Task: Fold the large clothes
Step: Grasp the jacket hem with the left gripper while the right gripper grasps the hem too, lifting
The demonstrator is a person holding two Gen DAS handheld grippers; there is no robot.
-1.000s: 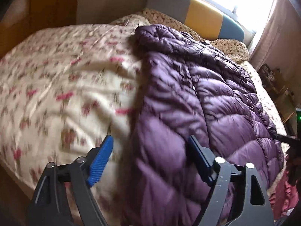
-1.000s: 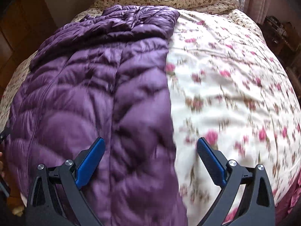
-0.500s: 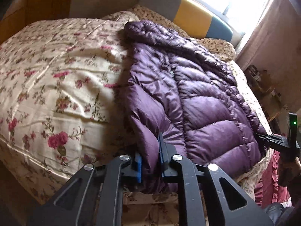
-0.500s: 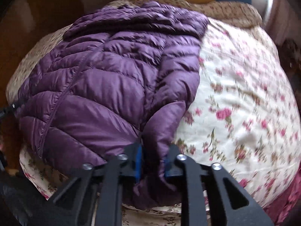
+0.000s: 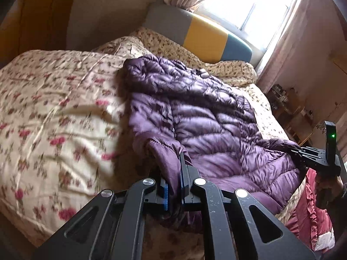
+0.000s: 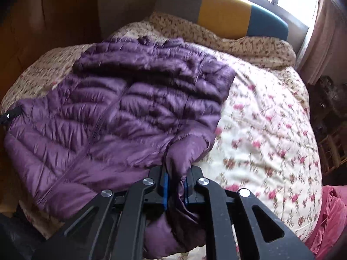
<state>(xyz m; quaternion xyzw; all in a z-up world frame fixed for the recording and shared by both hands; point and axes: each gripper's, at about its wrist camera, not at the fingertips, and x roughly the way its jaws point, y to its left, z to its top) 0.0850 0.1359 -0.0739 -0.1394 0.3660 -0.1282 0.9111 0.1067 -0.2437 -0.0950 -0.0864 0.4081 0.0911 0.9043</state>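
Note:
A purple quilted puffer jacket [image 5: 206, 125] lies lengthwise on the bed, collar toward the headboard. My left gripper [image 5: 173, 186] pinches the jacket's near left hem corner, jaws still closing tight on the fabric, and holds it raised off the quilt. In the right wrist view the same jacket [image 6: 130, 112] fills the left half, and my right gripper [image 6: 174, 188] pinches its near right hem corner, jaws also closing on the fabric, with the corner bunched and lifted. The right gripper [image 5: 314, 158] shows at the jacket's far corner in the left wrist view.
A floral quilt [image 5: 54, 119] covers the bed. A grey, yellow and blue headboard [image 5: 206, 36] stands under a bright window. Pink ruffled fabric [image 5: 312, 212] hangs at the bed's right side, and cluttered shelves [image 5: 286, 104] stand by the curtain.
Both grippers went from wide open over the hem to shut on its two near corners, then rose, pulling the corners up off the quilt.

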